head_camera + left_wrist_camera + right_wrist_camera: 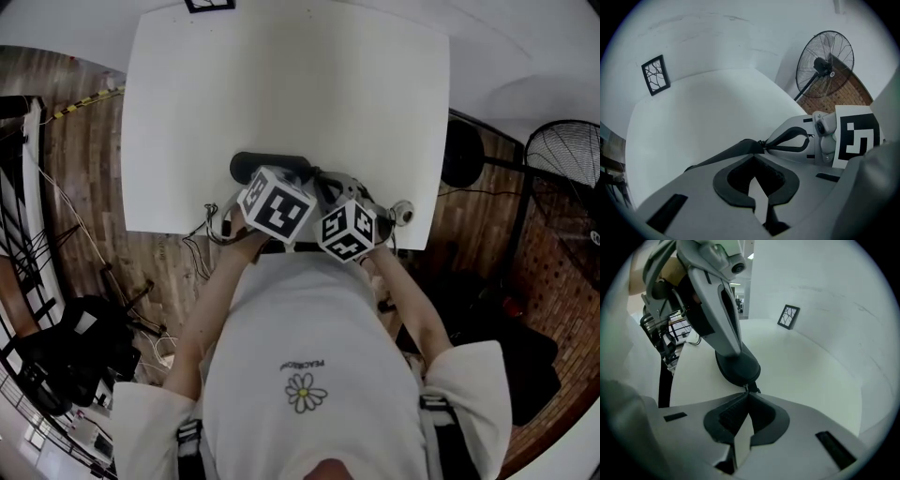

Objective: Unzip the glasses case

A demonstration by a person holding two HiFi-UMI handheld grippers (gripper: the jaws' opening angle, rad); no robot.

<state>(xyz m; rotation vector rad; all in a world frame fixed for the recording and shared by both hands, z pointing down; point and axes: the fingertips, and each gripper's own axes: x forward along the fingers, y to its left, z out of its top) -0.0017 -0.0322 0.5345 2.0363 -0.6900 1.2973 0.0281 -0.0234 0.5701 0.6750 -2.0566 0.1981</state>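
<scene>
A dark oval glasses case [267, 166] lies near the front edge of the white table [281, 84]. My left gripper [279, 184] is shut, and its fingers come down onto the top of the case [740, 369]. In the left gripper view the case [724, 157] runs just past the closed tips of that gripper [752, 157]. My right gripper [747, 394] is shut at the case's near end, with the small zipper pull [749, 389] pinched at its tips. In the head view it [321, 178] sits just right of the left one, and the marker cubes hide both sets of tips.
A framed marker card [656, 75] lies at the table's far edge. A standing fan [825, 65] is off the table's right side on the wooden floor. Cables and dark gear [56, 347] lie on the floor to the left.
</scene>
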